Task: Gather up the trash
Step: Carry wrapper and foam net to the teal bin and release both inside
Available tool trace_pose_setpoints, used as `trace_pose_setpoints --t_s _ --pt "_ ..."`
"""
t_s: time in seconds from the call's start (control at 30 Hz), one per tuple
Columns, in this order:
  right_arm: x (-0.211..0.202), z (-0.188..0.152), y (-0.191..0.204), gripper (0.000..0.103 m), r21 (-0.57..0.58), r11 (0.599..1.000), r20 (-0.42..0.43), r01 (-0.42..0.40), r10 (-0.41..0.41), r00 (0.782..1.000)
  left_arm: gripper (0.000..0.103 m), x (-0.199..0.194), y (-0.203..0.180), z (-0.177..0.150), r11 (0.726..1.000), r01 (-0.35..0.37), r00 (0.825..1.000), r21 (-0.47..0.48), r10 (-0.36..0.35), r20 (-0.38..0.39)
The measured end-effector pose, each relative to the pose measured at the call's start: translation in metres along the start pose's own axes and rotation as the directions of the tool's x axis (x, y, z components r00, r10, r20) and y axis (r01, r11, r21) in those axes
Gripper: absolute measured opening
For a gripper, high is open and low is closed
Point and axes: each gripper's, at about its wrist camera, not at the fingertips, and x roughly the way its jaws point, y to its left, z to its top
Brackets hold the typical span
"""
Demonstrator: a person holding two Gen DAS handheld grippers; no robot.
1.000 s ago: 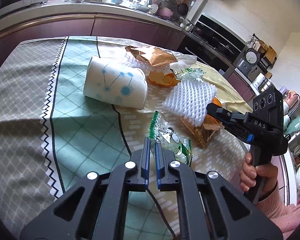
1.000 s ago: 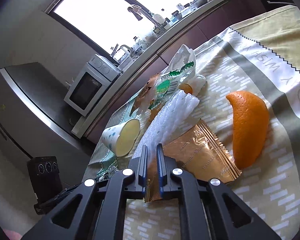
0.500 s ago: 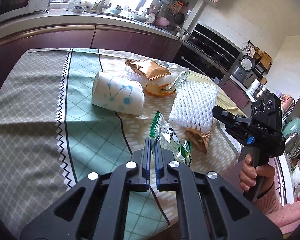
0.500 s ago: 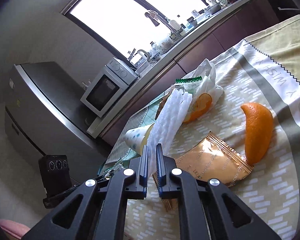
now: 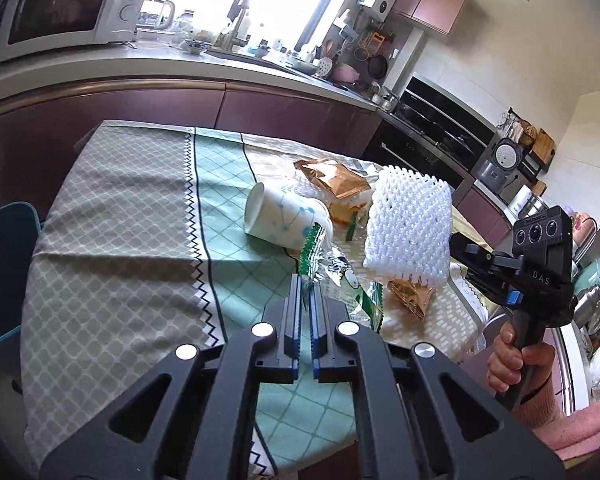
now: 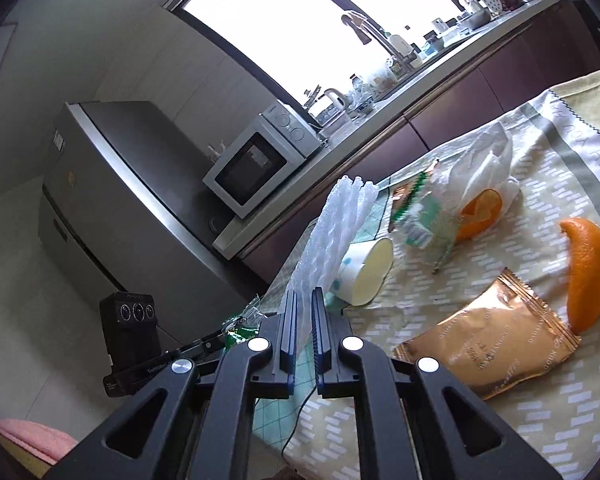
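Because both pieces must leave the table [image 5: 112, 216], the left gripper [image 5: 305, 280] pinches the green-edged clear plastic wrapper [image 5: 332, 276] and the right gripper [image 6: 303, 294] pinches the white foam fruit net [image 5: 408, 228], each held clear of the table.

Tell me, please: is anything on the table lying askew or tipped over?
Yes. The paper cup lies on its side on the tablecloth, mouth open sideways. Orange peel, a gold wrapper and a crumpled plastic bag are scattered around it.
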Motion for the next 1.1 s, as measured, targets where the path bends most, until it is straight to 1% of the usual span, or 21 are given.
trace_pose_setpoints --t_s 0.2,0.37,0.47,0.53,0.6,0.63,0.8,0.87,0.9,0.93,1.0,1.03,1.07,1.1 --pt "0.033 0.0 0.027 0.006 -0.055 0.997 -0.073 -0.058 0.054 0.996 0.004 -0.041 0.026 0.0 0.997 -0.063 0.996 -0.035 0.065 0.058" --pt "0.075 0.001 0.053 0.006 -0.099 0.988 -0.153 -0.119 0.103 0.983 0.004 -0.077 0.056 0.0 0.987 -0.137 0.983 -0.087 0.146 0.107" --pt "0.106 0.002 0.07 0.006 -0.118 0.979 -0.205 -0.166 0.14 0.969 0.004 -0.101 0.078 0.001 0.973 -0.193 0.968 -0.124 0.21 0.135" --pt "0.126 0.002 0.083 0.005 -0.135 0.972 -0.238 -0.19 0.155 0.959 0.004 -0.117 0.095 0.001 0.961 -0.232 0.955 -0.15 0.254 0.152" --pt "0.147 0.001 0.094 0.005 -0.139 0.965 -0.278 -0.222 0.177 0.944 0.004 -0.13 0.113 0.001 0.947 -0.269 0.941 -0.175 0.297 0.165" --pt "0.158 0.0 0.1 0.003 -0.145 0.962 -0.296 -0.232 0.182 0.938 0.004 -0.136 0.121 0.002 0.939 -0.289 0.932 -0.186 0.32 0.168" --pt "0.213 -0.007 0.127 0.003 -0.165 0.948 -0.386 -0.272 0.192 0.902 0.004 -0.158 0.167 0.002 0.898 -0.363 0.897 -0.249 0.409 0.168" --pt "0.234 -0.01 0.131 0.003 -0.175 0.946 -0.42 -0.273 0.179 0.89 0.004 -0.16 0.187 -0.001 0.886 -0.37 0.893 -0.279 0.422 0.156" --pt "0.246 -0.012 0.133 0.003 -0.172 0.949 -0.436 -0.266 0.168 0.884 0.004 -0.159 0.197 -0.002 0.881 -0.37 0.894 -0.295 0.424 0.146" --pt "0.254 -0.013 0.133 0.003 -0.172 0.952 -0.446 -0.253 0.154 0.882 0.004 -0.155 0.206 -0.004 0.877 -0.371 0.894 -0.307 0.426 0.137" --pt "0.258 -0.013 0.131 0.003 -0.17 0.96 -0.446 -0.223 0.127 0.886 0.004 -0.153 0.218 -0.008 0.87 -0.375 0.894 -0.32 0.431 0.123" --pt "0.257 -0.013 0.132 0.006 -0.181 0.961 -0.436 -0.21 0.113 0.893 0.004 -0.152 0.221 -0.012 0.87 -0.373 0.896 -0.324 0.428 0.118" --pt "0.252 -0.012 0.132 0.009 -0.209 0.961 -0.416 -0.18 0.08 0.906 0.004 -0.151 0.225 -0.014 0.87 -0.371 0.897 -0.326 0.426 0.116" --pt "0.247 -0.01 0.13 0.015 -0.237 0.961 -0.396 -0.14 0.037 0.918 0.004 -0.151 0.229 -0.016 0.869 -0.372 0.897 -0.326 0.427 0.113"
